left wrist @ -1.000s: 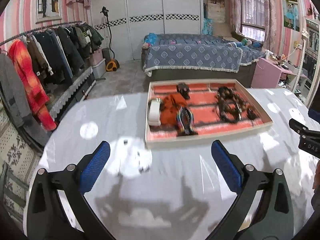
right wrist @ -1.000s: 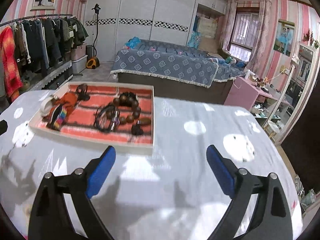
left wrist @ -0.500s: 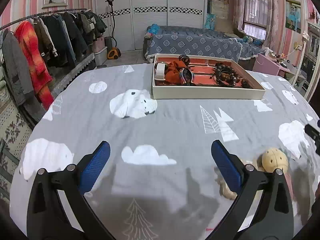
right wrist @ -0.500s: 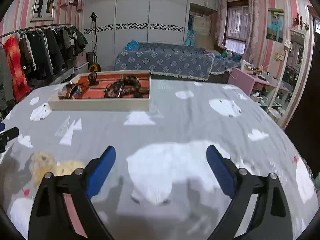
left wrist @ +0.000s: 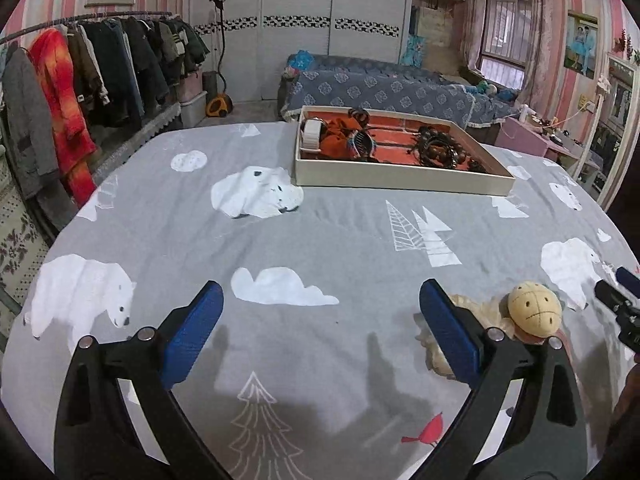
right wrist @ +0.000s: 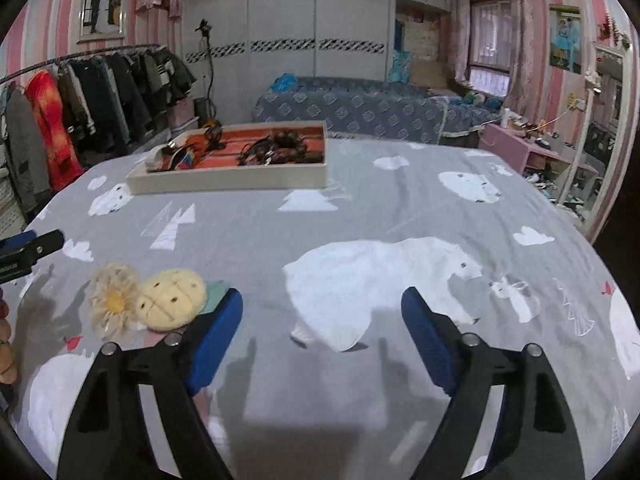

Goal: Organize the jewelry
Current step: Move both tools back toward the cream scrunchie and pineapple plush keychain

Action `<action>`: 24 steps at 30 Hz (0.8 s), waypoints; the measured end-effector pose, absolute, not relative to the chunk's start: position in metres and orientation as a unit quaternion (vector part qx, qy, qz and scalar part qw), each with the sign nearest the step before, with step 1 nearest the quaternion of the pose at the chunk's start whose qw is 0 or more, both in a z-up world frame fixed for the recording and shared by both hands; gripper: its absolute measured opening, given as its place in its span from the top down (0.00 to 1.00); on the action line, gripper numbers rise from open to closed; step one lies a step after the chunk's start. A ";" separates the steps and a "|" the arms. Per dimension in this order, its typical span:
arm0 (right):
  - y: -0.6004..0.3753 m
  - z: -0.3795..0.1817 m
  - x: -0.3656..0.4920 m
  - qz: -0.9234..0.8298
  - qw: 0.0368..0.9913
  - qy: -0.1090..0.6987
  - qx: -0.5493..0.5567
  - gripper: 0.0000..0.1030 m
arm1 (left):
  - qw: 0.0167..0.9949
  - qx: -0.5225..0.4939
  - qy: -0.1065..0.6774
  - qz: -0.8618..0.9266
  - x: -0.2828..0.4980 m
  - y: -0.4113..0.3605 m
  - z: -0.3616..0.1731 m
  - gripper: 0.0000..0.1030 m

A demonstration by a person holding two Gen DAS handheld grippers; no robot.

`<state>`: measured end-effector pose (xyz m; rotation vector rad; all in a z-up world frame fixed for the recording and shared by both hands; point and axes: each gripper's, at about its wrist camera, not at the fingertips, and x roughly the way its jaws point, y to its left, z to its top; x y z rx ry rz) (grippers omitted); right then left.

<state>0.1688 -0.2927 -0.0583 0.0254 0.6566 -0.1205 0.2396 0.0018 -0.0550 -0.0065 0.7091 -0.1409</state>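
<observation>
Currently my left gripper [left wrist: 320,332] stands wide and empty; my right gripper [right wrist: 322,336] is closing, nothing between, beside the yellow felt piece [right wrist: 171,305].

Tray's [left wrist: 400,178] tangled jewelry [left wrist: 438,148] indistinct; flower clip [left wrist: 434,344] partly behind left claw [left wrist: 320,332].

the left gripper [left wrist: 320,328] hovers with jaws wide over a grey polar-bear cloth [left wrist: 320,232], nothing between them. a yellow felt ornament [left wrist: 535,310] lies just beside its right finger. farther off, a shallow tray [left wrist: 400,180] holds dark bead bracelets [left wrist: 440,148] and orange fabric [left wrist: 338,138].
</observation>
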 end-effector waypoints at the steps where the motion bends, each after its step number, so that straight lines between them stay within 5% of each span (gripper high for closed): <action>1: -0.290 -0.060 0.169 -0.053 0.943 0.328 0.011 0.22 | 0.935 0.000 0.348 -0.071 0.239 0.000 -0.056 0.08; 24: -0.274 -0.072 0.168 -0.012 0.930 0.367 0.019 0.35 | 0.909 0.058 0.392 -0.127 0.235 -0.050 -0.080 0.24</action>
